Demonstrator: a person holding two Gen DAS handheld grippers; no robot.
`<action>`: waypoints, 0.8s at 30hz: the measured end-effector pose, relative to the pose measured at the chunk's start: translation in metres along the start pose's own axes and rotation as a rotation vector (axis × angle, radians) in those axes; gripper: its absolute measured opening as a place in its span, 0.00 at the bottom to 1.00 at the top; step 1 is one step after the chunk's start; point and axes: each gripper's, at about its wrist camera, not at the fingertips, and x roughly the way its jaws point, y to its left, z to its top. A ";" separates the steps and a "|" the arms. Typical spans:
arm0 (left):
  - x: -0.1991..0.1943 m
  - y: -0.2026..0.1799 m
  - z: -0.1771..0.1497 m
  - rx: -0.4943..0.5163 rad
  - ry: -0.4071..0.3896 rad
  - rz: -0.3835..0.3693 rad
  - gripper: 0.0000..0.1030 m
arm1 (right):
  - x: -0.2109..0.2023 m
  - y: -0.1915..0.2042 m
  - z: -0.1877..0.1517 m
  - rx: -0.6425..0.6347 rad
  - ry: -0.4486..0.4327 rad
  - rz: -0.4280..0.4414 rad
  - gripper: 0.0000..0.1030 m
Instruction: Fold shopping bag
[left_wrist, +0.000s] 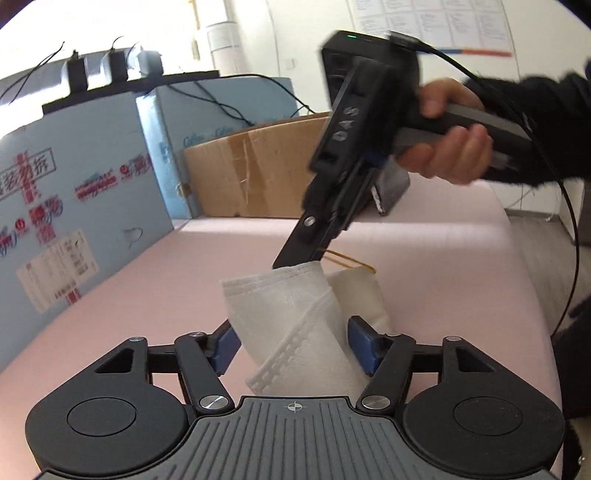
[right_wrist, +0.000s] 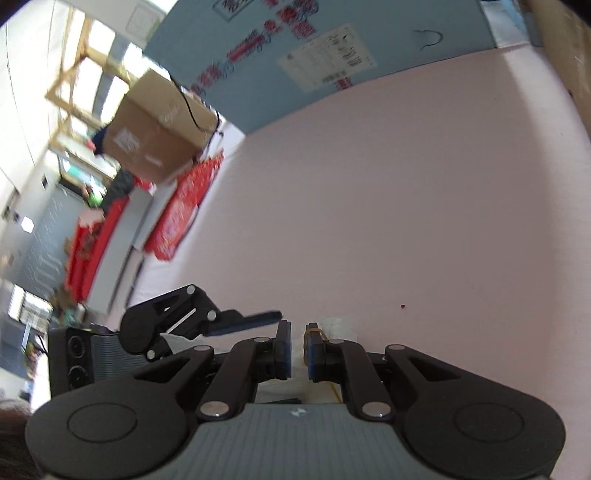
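Note:
A white fabric shopping bag, folded into a narrow bundle, stands between the blue pads of my left gripper, which is shut on its sides. A yellow rubber band sits at the bag's top. My right gripper comes down from the upper right, tips at the bag's top edge. In the right wrist view my right gripper has its jaws nearly together with a small gap; the yellow band hangs on its right finger and a bit of white bag shows behind it. The left gripper lies to the left.
The pink table runs under both grippers. A blue printed box and a brown cardboard box stand at the back. Red items and another cardboard box lie beyond the table's far edge.

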 end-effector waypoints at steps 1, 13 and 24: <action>0.000 0.006 0.000 -0.036 0.001 -0.001 0.70 | -0.005 -0.006 -0.005 0.024 -0.033 0.050 0.10; -0.042 -0.002 0.037 -0.053 -0.068 0.199 0.74 | 0.018 -0.007 -0.051 -0.126 -0.125 -0.063 0.05; 0.018 -0.021 0.014 0.026 0.174 0.110 0.26 | -0.007 -0.054 -0.044 0.222 -0.172 0.170 0.17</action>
